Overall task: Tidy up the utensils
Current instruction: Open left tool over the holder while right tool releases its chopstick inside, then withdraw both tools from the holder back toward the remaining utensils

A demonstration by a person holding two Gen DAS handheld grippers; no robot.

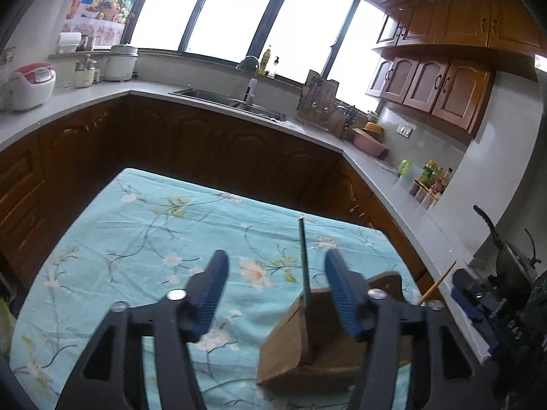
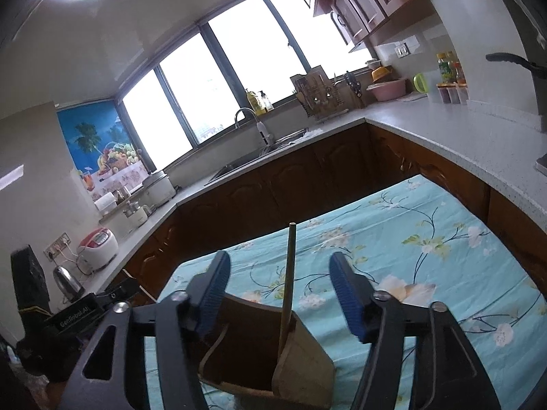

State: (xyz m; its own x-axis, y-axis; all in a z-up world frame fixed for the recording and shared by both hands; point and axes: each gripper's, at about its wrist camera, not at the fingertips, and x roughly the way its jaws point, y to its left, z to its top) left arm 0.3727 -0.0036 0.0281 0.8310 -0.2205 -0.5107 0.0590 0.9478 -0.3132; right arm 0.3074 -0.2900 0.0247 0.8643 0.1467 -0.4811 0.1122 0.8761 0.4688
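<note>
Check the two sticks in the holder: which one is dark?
The dark chopstick, upright between the open left gripper fingers; the other chopstick is pale wood.

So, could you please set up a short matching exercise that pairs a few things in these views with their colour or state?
Column one:
1. left gripper
2. wooden holder
3. tablecloth
4. basin

Column two:
a. pink, on the counter
b. turquoise with a flower print
c. open, holding nothing
d. standing on the table with a thin stick upright in it

Pairs: 1-c, 2-d, 3-b, 4-a
</note>
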